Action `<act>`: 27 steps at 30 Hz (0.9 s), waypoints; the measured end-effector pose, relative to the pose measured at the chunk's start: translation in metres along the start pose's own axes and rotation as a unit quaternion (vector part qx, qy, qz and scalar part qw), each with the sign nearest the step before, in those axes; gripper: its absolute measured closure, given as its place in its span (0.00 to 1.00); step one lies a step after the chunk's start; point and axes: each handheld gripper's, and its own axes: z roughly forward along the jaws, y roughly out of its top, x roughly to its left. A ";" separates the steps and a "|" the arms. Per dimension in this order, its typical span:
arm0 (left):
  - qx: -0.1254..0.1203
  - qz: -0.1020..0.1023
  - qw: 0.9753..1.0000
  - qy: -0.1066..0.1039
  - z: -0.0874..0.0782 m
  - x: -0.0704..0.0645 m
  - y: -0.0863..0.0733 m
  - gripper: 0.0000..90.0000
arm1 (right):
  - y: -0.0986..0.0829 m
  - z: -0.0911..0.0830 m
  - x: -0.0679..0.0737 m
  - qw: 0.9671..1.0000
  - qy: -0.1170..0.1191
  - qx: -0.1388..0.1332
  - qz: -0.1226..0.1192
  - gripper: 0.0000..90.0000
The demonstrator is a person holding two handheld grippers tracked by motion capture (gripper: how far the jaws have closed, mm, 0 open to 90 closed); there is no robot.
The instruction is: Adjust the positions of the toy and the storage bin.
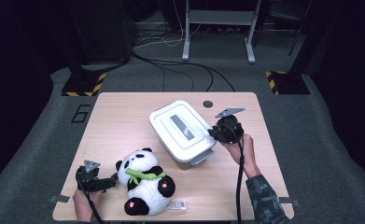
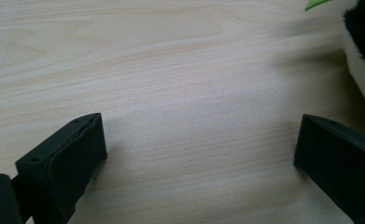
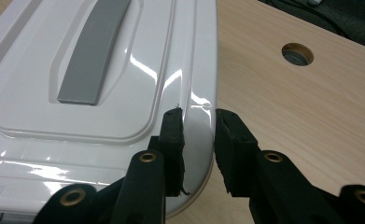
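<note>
High view sets out the counter [image 1: 119, 116] with a white box [image 1: 182, 133] at its middle, its lid [image 1: 180, 126] on, and a toy panda [image 1: 145, 184] lying nearer the person. The right gripper [image 1: 216, 132] sits at the box's right edge; the left gripper [image 1: 112, 179] rests low on the counter just left of the panda.

Right gripper view shows the step in hand, which I judge to be taking hold of the lid's rim to lift it. The two fingers [image 3: 173, 140] straddle the curved rim of the lid [image 3: 101, 70] near a corner, one over the top surface and one outside the edge, nearly closed on it; a thin gap may remain, so the grip looks not quite firm. The grey strip [image 3: 94, 46] on the lid lies well beyond the fingertips. To do this well, the fingers should go a little deeper over the rim before they squeeze, since the glossy plastic looks slippery, and then lift straight up so the box is not dragged.

Left gripper view shows its fingers [image 2: 63, 163] spread wide over bare wood, holding nothing, with the panda [image 2: 364, 60] just beyond the right finger. That gripper could steady the box if it shifts.
</note>
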 end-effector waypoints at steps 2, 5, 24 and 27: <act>0.000 0.000 1.000 0.000 0.000 0.000 0.000 0.02 | 0.000 0.000 0.000 1.000 -0.001 0.000 0.000 0.80; 0.000 0.000 1.000 0.000 0.000 0.000 0.000 0.02 | 0.000 0.001 0.000 1.000 0.003 0.000 0.003 0.65; 0.000 0.000 1.000 0.000 0.000 0.000 0.000 0.02 | 0.013 -0.008 0.007 0.999 0.015 -0.029 0.018 0.14; 0.000 0.000 1.000 0.000 0.000 0.000 0.000 0.02 | 0.016 -0.006 0.011 0.999 0.016 -0.028 0.013 0.14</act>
